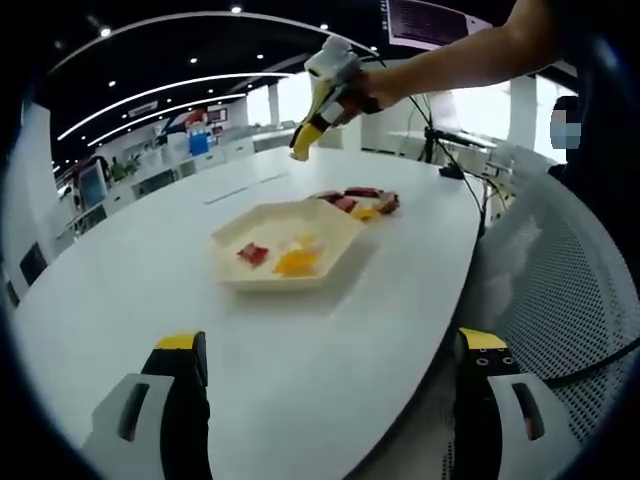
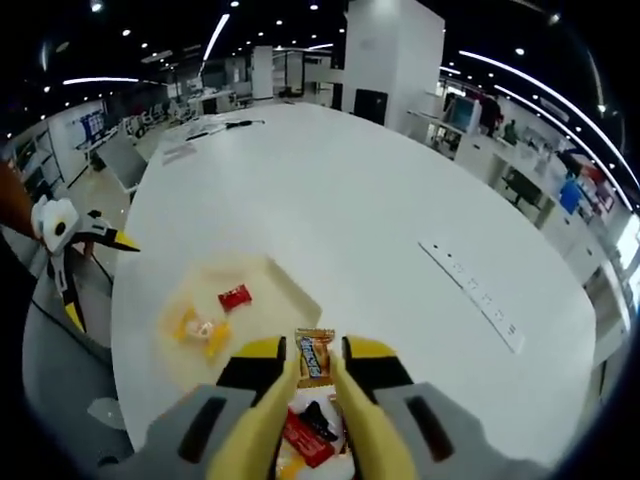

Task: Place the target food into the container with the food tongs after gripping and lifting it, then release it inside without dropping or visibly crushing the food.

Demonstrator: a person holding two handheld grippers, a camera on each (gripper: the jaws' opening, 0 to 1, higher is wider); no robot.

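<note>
My right gripper [image 2: 313,347] is shut on an orange-brown wrapped snack bar [image 2: 314,362] and holds it in the air. Below and left of it lies the cream hexagonal tray [image 2: 272,288], holding a red packet [image 2: 235,296] and yellow pieces [image 2: 196,328]. In the left gripper view that same right gripper [image 1: 303,148] hangs high above the far side of the tray [image 1: 300,285], at the end of a person's arm. My left gripper [image 1: 332,352] stands open over the near table edge, well short of the tray.
A small pile of wrapped snacks [image 1: 362,202] lies on the white table [image 1: 150,300] just behind the tray. Cables and a stand [image 1: 448,160] sit at the far table edge. A perforated white chair [image 1: 560,270] is to the right.
</note>
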